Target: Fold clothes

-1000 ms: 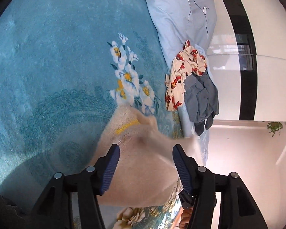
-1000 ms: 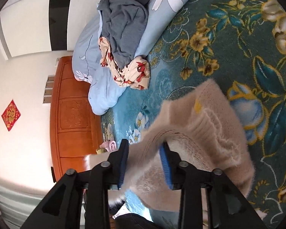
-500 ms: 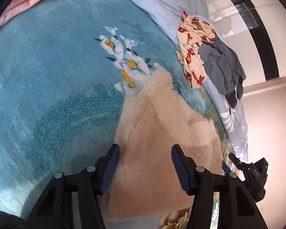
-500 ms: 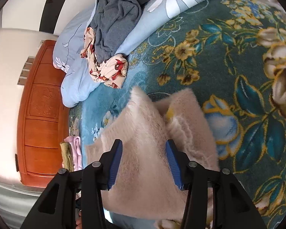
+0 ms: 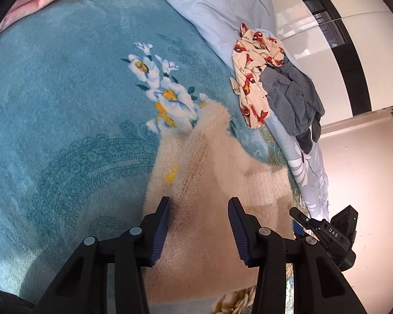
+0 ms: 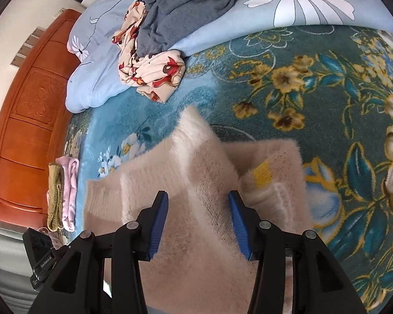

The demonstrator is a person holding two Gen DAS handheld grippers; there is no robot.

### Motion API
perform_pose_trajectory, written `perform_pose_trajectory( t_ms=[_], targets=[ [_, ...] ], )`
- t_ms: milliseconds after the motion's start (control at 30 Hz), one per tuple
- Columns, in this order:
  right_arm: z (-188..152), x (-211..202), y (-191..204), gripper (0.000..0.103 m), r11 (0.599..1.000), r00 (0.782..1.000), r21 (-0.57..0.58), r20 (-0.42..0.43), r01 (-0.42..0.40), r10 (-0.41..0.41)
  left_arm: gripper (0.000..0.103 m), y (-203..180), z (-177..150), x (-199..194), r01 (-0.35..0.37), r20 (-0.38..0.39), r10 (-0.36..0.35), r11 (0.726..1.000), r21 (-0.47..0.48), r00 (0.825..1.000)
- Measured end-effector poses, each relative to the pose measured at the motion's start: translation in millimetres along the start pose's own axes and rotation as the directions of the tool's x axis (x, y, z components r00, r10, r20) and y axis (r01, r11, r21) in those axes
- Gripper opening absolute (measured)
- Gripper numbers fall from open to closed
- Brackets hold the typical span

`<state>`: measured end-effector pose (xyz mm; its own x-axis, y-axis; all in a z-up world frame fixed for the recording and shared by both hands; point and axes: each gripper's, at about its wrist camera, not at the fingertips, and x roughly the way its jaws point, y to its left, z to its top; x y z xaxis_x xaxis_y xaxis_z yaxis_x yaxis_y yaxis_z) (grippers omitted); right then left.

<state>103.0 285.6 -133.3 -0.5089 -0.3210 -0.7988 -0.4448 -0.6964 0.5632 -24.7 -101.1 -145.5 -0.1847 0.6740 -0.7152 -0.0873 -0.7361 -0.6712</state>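
A fuzzy beige sweater (image 5: 209, 183) with a small yellow patch lies folded on the blue flowered bedspread (image 5: 65, 104); it also shows in the right wrist view (image 6: 196, 183). My left gripper (image 5: 198, 204) is open and hovers just above the sweater, with nothing between the fingers. My right gripper (image 6: 197, 196) is open above the same sweater, also empty. The right gripper's body (image 5: 335, 233) shows at the sweater's right edge in the left wrist view.
A crumpled red-printed cream garment (image 5: 256, 76) and a grey garment (image 5: 293, 99) lie on a pale blue quilt (image 5: 217, 5). Folded pink (image 6: 70, 191) and olive (image 6: 55, 196) clothes sit by the wooden headboard (image 6: 31, 120). A white-and-black wardrobe (image 5: 340, 39) stands beyond the bed.
The right gripper has let go of the sweater and opened. The sweater has dropped flat onto the bedspread. Both grippers have pulled back a little above it.
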Motion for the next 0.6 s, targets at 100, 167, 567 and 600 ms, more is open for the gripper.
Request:
perform_pose_trajectory(
  t_ms=[100, 167, 567, 600],
  targets=[
    [-8, -6, 8, 0.018, 1.000, 1.000, -0.029, -0.005, -0.003, 0.003, 0.038, -6, -1, -1, -0.013, 0.007, 0.013, 0.999, 0.038, 1.000],
    [-14, -10, 15, 0.014, 0.998, 1.000, -0.064, -0.002, -0.006, 0.006, 0.024, -9, -2, -3, -0.006, 0.023, 0.005, 0.999, 0.054, 1.000],
    [-27, -42, -38, 0.011, 0.992, 0.995, 0.124, 0.099, 0.012, -0.024, 0.017, 14, -2, 21, -0.127, -0.108, 0.120, 0.989, -0.069, 0.987],
    [-30, -39, -44, 0.011, 0.989, 0.995, 0.144, 0.095, 0.018, -0.032, 0.017, 17, -3, 22, -0.123, -0.110, 0.113, 0.988, -0.092, 0.988]
  ],
)
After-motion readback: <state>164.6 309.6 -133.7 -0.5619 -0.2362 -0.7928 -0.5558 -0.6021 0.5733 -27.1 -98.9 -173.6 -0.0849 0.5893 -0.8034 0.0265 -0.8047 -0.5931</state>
